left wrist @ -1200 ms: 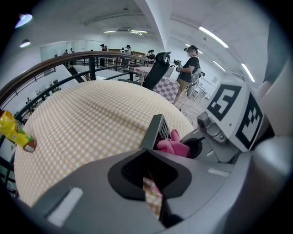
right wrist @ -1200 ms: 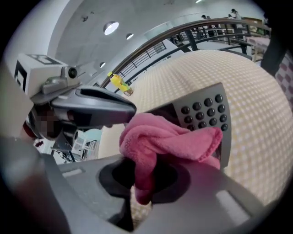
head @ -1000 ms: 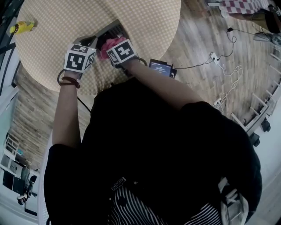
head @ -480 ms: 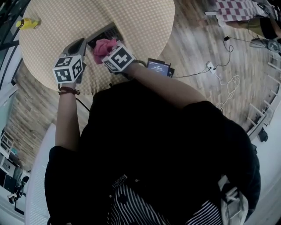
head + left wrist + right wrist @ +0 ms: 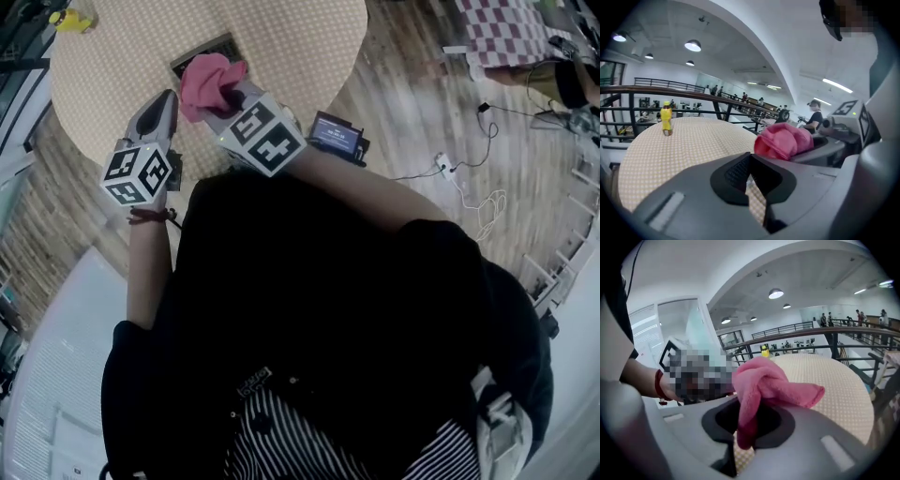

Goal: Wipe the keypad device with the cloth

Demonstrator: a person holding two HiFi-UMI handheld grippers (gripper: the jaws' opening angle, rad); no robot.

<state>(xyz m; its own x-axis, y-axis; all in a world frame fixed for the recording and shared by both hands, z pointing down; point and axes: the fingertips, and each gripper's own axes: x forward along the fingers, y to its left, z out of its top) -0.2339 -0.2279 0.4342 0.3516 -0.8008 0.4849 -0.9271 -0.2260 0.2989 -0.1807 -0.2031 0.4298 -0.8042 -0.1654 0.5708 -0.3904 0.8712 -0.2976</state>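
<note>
**Gripping the pink cloth over the keypad device**

Pinches a pink cloth point(image 5: 768, 380) in the right gripper point(image 5: 740, 427), jaws closed on one hanging fold, with the rest bunched in a loose lump above and ahead of them. Shows a sliver of the checked round table point(image 5: 300, 37) through the gap under that fold.

Holds the left gripper point(image 5: 751, 174) with its jaws together and nothing between them, only a narrow slit of the table top visible there.

Carries the two grippers side by side in the head view, the left at 9 o'clock of the right, tips apart, both pointing roughly toward 12 o'clock.

Puts the cloth over the 5 o'clock end of the keypad device point(image 5: 200, 49), a dark flat slab lying on the table, its 11 o'clock part bare. Cannot tell whether cloth and device touch.

Has a yellow bottle point(image 5: 73, 17) standing upright well apart, at 9 o'clock of the device near the table's rim.

Shows, off the table at 3 o'clock of the right gripper's marker cube, a small dark box with a lit screen point(image 5: 335, 134). Farther toward 3 o'clock, shows white cables point(image 5: 487, 211) on the wooden floor point(image 5: 403, 84).

Wears a red band point(image 5: 150, 216) at the left wrist.
</note>
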